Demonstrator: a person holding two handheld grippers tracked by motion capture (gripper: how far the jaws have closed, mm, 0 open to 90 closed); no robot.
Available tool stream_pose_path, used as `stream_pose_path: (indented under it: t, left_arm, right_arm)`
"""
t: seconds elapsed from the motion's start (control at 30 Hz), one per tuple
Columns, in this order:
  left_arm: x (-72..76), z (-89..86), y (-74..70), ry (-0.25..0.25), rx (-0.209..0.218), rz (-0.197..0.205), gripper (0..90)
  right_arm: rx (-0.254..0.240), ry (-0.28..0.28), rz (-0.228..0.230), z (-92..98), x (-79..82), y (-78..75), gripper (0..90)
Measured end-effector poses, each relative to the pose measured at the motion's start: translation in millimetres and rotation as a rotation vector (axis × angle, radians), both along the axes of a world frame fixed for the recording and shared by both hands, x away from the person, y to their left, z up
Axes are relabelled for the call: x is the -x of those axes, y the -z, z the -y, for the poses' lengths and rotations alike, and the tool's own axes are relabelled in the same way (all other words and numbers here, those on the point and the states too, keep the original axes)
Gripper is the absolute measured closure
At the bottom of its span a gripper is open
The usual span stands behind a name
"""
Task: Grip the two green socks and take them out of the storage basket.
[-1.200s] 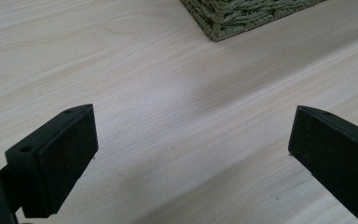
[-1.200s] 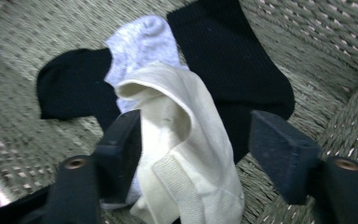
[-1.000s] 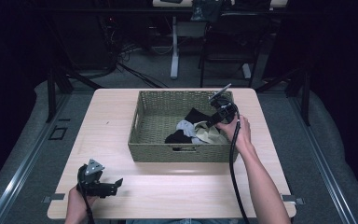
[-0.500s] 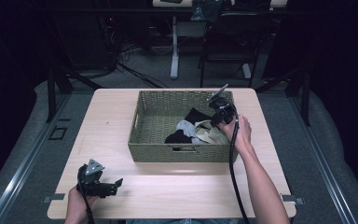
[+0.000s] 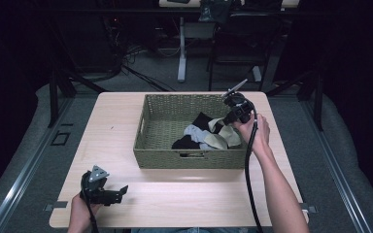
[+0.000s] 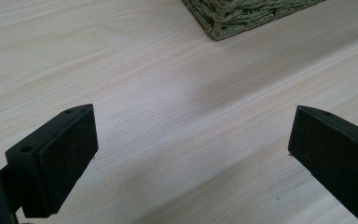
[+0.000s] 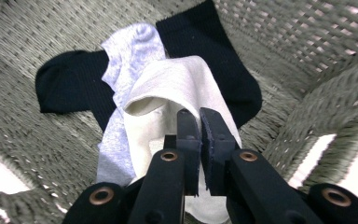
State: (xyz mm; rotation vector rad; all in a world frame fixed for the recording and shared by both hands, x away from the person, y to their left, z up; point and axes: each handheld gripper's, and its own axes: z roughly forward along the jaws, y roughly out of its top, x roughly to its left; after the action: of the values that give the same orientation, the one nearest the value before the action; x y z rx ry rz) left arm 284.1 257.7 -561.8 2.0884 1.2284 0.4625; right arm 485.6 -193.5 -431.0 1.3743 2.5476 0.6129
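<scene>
Your right gripper (image 5: 229, 115) hangs over the right end of the woven basket (image 5: 165, 121), and its jaws are pressed together, with nothing visible between them. In the right gripper view these jaws (image 7: 200, 135) point down into the basket, directly above a cream sock (image 7: 168, 88). You cannot tell from the pictures if the tips touch the cloth.

The basket is rectangular, made of olive-green wicker with a rough braided weave and a cut-out handle in its near wall. Inside it lies a small heap of socks at the right half. The cream sock is on top, soft and folded, with its open cuff facing the jaws. Under it, to the left of the jaws, a pale grey sock (image 7: 130, 51) shows, thin and smooth. A black sock (image 7: 70, 84) with fine ribs lies beyond the jaws, spreading out to both sides at the bottom of the heap.

Your left gripper (image 5: 102, 191) rests low at the near left corner of the table (image 5: 111, 126), well apart from the basket. Its jaws stand wide apart, and between them is the light wood of the table, smooth with a fine grain. Ahead of these jaws, a corner of the basket appears.
</scene>
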Motion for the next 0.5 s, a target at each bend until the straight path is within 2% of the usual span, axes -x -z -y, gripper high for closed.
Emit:
stream_pose_path:
  t: [0.03, 0.07, 0.13, 0.17, 0.5]
  left_arm:
    - [0.0, 0.0, 0.0, 0.0, 0.001, 0.0, 1.5]
    - [-0.1, 0.0, 0.0, 0.0, 0.0, 0.0, 1.5]
    - [0.0, 0.1, 0.0, 0.0, 0.0, 0.0, 1.5]
    - [0.2, 0.5, 0.2, -0.006, -0.001, 0.004, 1.5]
    - [0.0, -0.1, 0.0, 0.001, 0.0, 0.001, 1.5]
  right_arm:
    - [-0.015, 0.006, 0.01, -0.1, 1.0, -2.3, 86.9]
    - [-0.006, 0.003, 0.008, 0.3, 1.6, -5.6, 86.9]
    - [-0.031, 0.009, 0.02, -0.8, 3.2, -9.5, 86.9]
    - [-0.011, 0.0, 0.019, -0.5, 3.4, -12.8, 86.9]
    - [-0.028, -0.009, 0.049, -4.2, 7.7, -34.4, 86.9]
